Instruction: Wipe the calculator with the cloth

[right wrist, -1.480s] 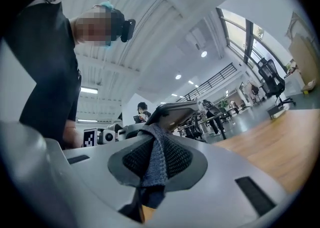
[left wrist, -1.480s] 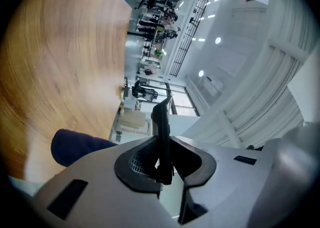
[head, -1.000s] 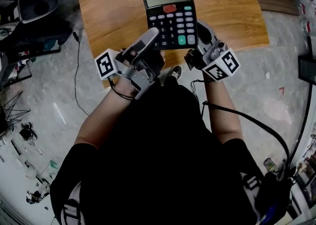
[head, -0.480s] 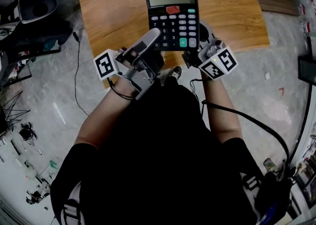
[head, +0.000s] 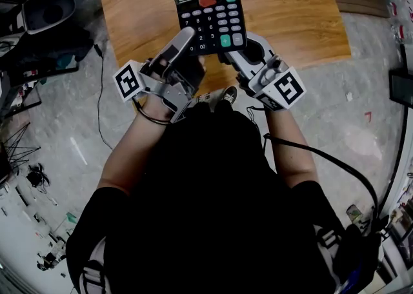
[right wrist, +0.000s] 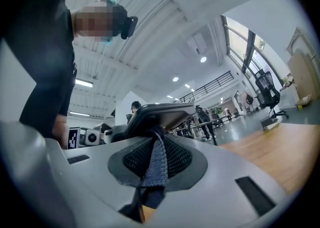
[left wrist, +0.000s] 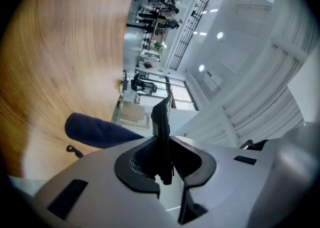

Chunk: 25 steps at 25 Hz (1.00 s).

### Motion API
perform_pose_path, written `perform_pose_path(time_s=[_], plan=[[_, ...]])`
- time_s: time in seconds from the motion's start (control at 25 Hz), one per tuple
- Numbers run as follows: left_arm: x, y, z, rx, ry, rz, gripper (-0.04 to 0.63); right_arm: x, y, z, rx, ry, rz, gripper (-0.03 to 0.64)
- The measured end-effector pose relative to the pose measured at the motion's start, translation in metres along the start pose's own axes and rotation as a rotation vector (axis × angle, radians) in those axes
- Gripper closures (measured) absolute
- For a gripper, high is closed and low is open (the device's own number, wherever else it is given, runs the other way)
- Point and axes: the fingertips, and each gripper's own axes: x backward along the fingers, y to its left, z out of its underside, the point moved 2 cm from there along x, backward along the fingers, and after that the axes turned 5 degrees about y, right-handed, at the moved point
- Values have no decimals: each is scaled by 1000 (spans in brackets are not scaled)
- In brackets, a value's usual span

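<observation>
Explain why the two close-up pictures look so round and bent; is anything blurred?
Head view: the wide lens bows the floor at the edges, but the calculator and table are sharp and evenly lit. Left gripper view: a fisheye circle with black corners; the table curves and the white ceiling looks washed out. Right gripper view: same bending; the cloth is crisp; the mosaic patch was added afterwards.

Tally: one calculator [head: 210, 12], one cloth [right wrist: 156, 164], one counter [head: 290, 9]; left hand-held gripper [head: 188, 33] plus right hand-held gripper [head: 231, 53] makes two.
</observation>
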Motion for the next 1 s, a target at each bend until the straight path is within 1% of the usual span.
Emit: perform_pose_path(time_s=[0.16,0.24,0.36,0.48,0.64,1.0], plan=[[-1,1,2,24,44,-3,523,-4,-32,-12,6,-29,98,558],[0,1,3,39,55,-2,523,-9,-39,-14,11,-32,117,558],[1,3,4,48,58,-4,523,-17,-41,-9,-7,-32,123,558],[2,3,4,46,59,-10,523,-20,-35,1,-21,-18,114,560],[1,5,4,41,55,-20,523,-27,-15,12,-30,8,56,558],[1,3,0,51,37,-14,523,-17,-4,14,-74,30,-19,558]])
